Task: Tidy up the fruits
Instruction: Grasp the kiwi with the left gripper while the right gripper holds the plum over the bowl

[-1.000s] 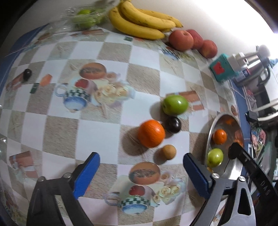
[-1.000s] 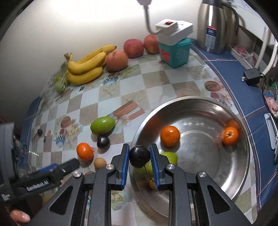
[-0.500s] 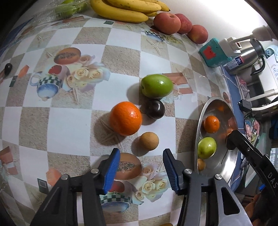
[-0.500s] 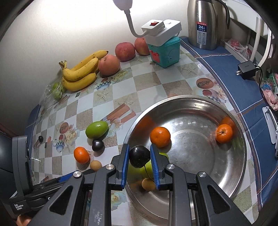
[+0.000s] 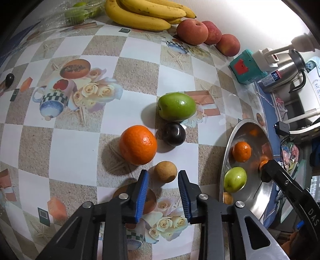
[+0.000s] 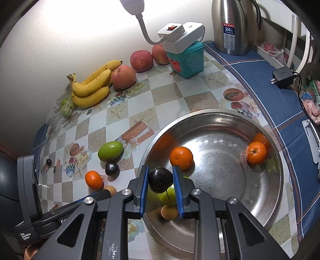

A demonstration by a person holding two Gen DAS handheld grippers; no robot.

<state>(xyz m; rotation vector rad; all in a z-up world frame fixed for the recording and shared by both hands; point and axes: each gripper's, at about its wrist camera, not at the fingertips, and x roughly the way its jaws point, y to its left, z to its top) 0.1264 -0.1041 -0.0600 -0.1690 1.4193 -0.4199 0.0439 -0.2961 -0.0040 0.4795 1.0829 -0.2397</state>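
Note:
A small round brown fruit (image 5: 165, 170) lies on the patterned tablecloth between the tips of my left gripper (image 5: 163, 174). The jaws are closing around it, and a thin gap still shows on its left side. Just beyond it lie an orange (image 5: 138, 144), a dark plum (image 5: 173, 134) and a green fruit (image 5: 177, 106). My right gripper (image 6: 160, 172) is shut on another dark plum (image 6: 161, 181), held over the near left rim of the steel bowl (image 6: 278, 180). Inside the bowl lie two oranges (image 6: 181, 158), a green fruit and a small brown fruit, partly hidden by the fingers.
Bananas (image 5: 144, 14), red apples (image 5: 192, 32) and a bag of green fruit (image 5: 78, 12) line the wall. A teal box (image 6: 188, 60) carrying a white power strip, a steel thermos (image 6: 233, 26) and a black charger (image 6: 283, 75) stand behind the bowl.
My left gripper's jaws have narrowed from wide apart to close around the small brown fruit, and it has come nearer to that fruit. The right gripper still holds its plum over the bowl.

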